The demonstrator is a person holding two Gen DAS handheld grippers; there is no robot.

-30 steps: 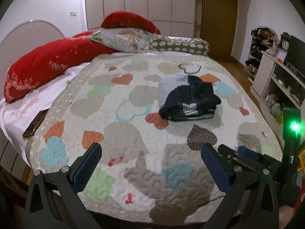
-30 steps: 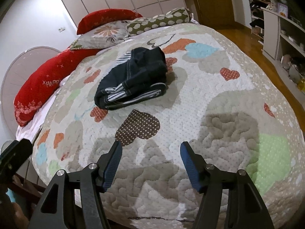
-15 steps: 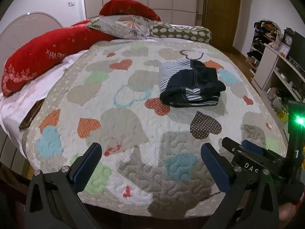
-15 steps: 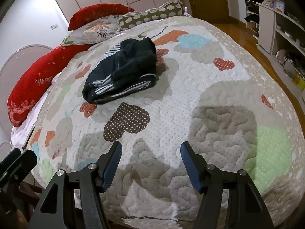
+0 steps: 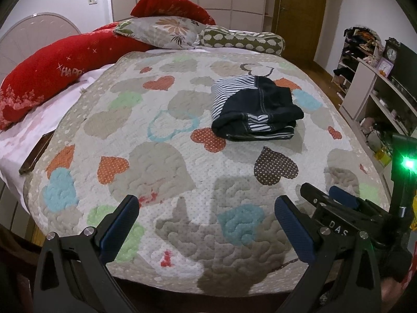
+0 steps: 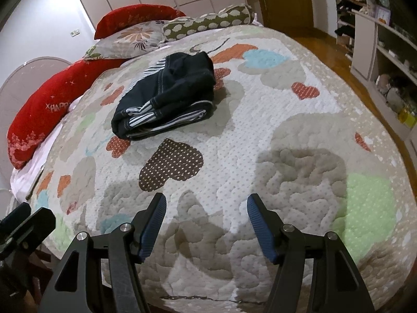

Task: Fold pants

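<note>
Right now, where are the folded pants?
The folded pants lie on the heart-patterned quilt, right of centre in the left wrist view, just beyond the brown dotted heart.

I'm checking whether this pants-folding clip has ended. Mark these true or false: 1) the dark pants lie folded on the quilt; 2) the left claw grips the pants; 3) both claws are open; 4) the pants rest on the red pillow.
1) The dark navy pants with striped lining lie folded on the heart-patterned quilt: true.
2) False: the left claw is empty, well short of them.
3) True: the right claw is open too.
4) False: they lie apart from the long red pillow.
</note>
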